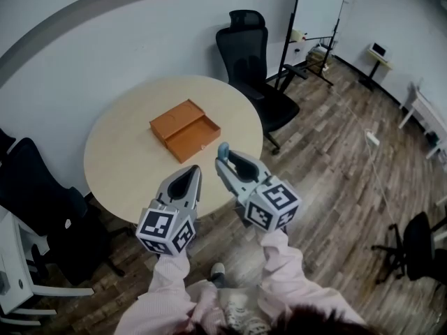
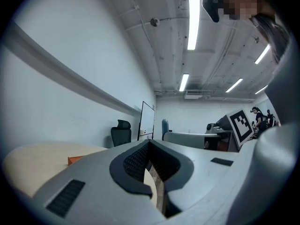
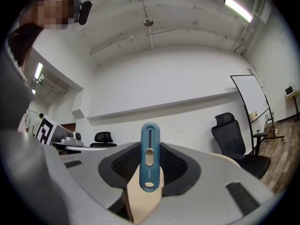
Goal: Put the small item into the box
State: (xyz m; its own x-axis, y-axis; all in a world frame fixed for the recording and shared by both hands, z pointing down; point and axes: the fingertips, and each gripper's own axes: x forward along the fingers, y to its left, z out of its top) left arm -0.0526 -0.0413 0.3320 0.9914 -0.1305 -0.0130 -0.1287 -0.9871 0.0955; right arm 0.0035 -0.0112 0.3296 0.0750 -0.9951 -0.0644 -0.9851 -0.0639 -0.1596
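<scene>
An orange box (image 1: 185, 130) lies open in the middle of the round beige table (image 1: 119, 166), its inner tray slid out toward the right. My right gripper (image 1: 223, 158) hovers over the table's near edge, shut on a small blue slider tool (image 1: 223, 149) that stands upright between the jaws. In the right gripper view the blue tool (image 3: 149, 172) sticks up past the right gripper (image 3: 150, 146). My left gripper (image 1: 193, 173) hangs beside it to the left, shut and holding nothing. From the left gripper view, the left gripper (image 2: 149, 143) has the box (image 2: 75, 160) low at the left.
A black office chair (image 1: 251, 54) stands behind the table, and another chair (image 1: 35, 194) at its left. A whiteboard on a stand (image 1: 318, 9) is at the back right. A further chair (image 1: 419, 246) stands on the wood floor at the right.
</scene>
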